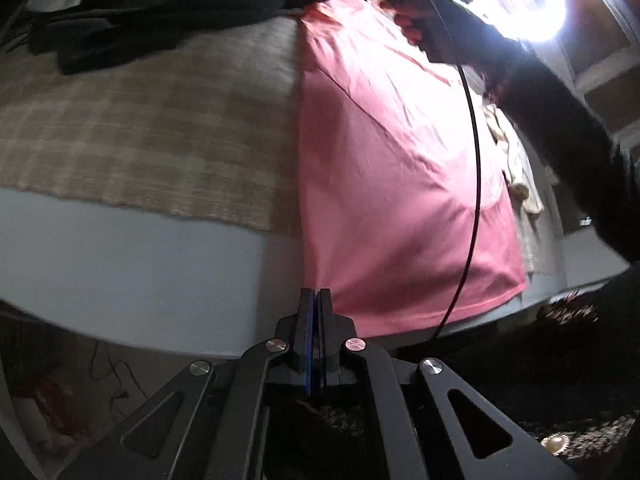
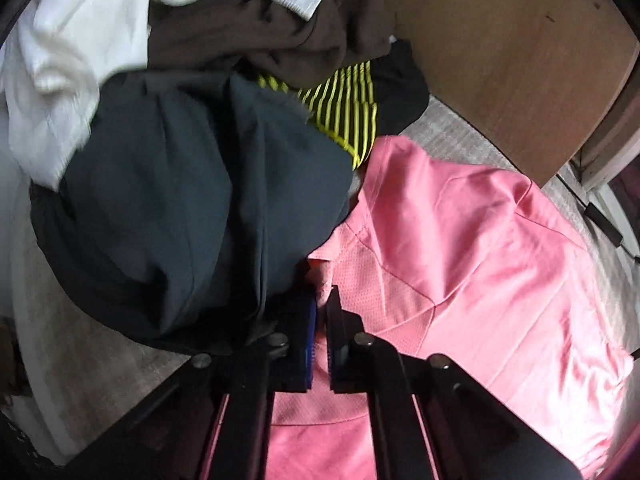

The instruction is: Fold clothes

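A pink shirt (image 1: 392, 168) lies stretched over the bed, its hem hanging off the near edge. My left gripper (image 1: 316, 296) is shut, its blue pads pressed together on the hem's left corner. In the left wrist view a hand (image 1: 410, 26) holds the right gripper at the shirt's far end. In the right wrist view the pink shirt (image 2: 480, 248) spreads to the right, and my right gripper (image 2: 322, 304) is shut on a fold of its mesh shoulder part near the collar.
A beige checked bedspread (image 1: 152, 128) covers the bed, with dark folded clothes (image 1: 140, 12) at its far end. Beside the right gripper is a heap: a dark grey-blue garment (image 2: 192, 200), white cloth (image 2: 68, 80), brown cloth (image 2: 248, 36), a yellow-striped piece (image 2: 344, 108). A wooden board (image 2: 512, 60) stands behind. A black cable (image 1: 474, 160) crosses the shirt.
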`<state>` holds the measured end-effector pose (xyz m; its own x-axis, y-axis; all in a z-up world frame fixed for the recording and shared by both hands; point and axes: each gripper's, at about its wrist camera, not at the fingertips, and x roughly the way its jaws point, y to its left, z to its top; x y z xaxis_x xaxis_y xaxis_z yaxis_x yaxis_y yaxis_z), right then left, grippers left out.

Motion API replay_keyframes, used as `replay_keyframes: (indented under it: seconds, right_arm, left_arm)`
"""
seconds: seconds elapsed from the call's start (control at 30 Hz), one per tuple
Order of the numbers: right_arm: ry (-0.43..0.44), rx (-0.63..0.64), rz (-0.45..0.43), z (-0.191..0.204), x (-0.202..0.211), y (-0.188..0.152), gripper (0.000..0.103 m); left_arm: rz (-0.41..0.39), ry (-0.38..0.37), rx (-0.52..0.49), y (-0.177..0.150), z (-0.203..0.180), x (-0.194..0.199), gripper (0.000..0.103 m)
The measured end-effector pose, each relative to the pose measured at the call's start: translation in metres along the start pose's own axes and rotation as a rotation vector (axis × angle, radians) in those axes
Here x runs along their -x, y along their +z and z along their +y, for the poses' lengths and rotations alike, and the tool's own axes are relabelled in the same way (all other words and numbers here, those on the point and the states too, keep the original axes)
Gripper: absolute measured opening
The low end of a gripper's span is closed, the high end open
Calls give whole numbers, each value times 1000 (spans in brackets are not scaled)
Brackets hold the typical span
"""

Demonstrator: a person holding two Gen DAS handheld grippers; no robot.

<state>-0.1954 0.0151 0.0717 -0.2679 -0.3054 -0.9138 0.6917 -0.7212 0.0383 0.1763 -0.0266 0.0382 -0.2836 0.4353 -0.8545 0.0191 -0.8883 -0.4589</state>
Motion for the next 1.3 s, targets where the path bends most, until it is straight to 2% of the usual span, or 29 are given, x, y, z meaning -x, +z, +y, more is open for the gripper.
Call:
replay_keyframes:
  seconds: [0.1, 0.2, 0.23, 0.3, 0.37, 0.4, 0.5, 0.6, 0.7, 0.77, 0.87, 0.9, 0.93, 1.03, 1.1, 1.2, 1.27, 1.3]
  right_arm:
    - [31, -42, -30, -9, 9, 1, 3]
    - [33, -64, -38, -14, 14, 0, 3]
    - [42, -76, -41, -16, 16, -1, 3]
    - [59, -99, -48, -20, 20, -3, 3]
    - [70, -114, -50, -21, 20, -6, 3]
    - [75, -122, -50, -20, 20, -8, 3]
    - [92, -154, -64, -25, 22, -12, 3]
    - [126, -209, -100, -35, 29, -18, 2]
    - [138, -273, -164, -51, 49, -32, 2]
    - [138, -341, -218, -70, 69, -52, 2]
    - [123, -523, -291, -112, 93, -97, 2]
    - [105, -608, -292, -129, 94, -119, 3]
    - [90, -621, -289, -135, 98, -127, 3]
    - [52, -570, -283, -137, 114, -135, 6]
    - [27, -535, -279, -138, 125, -140, 8]
    - [-11, -484, -273, -140, 142, -147, 20]
    - [-36, -450, -268, -141, 153, -152, 24]
    - [-25, -406, -275, -139, 155, -143, 24]
  left_arm:
    - [-9, 70, -8, 1, -10, -3, 3]
    - [-9, 122, 3, 3, -7, -7, 20]
    - [-9, 132, 3, 3, -3, -8, 20]
    - [3, 139, -3, 2, 2, -17, 17]
    - [-4, 112, -7, 2, 1, -21, 15]
    - [-1, 104, -5, 2, 1, -24, 2]
    - [-10, 86, 11, 4, -1, -28, 1]
    - [-31, 73, -20, 10, -15, -20, 1]
    - [-43, 38, -101, 19, -45, -10, 1]
    - [-35, 5, -196, 23, -75, -11, 1]
    - [17, -50, -313, 21, -113, -26, 1]
    - [48, -60, -345, 18, -122, -35, 1]
    - [85, -66, -374, 14, -130, -45, 1]
    - [175, -67, -427, 4, -143, -69, 2]
    - [205, -56, -433, 1, -144, -75, 3]
    - [213, -43, -400, 0, -137, -72, 3]
    - [206, -25, -377, 0, -134, -70, 3]
    - [195, -14, -364, 1, -132, -67, 3]
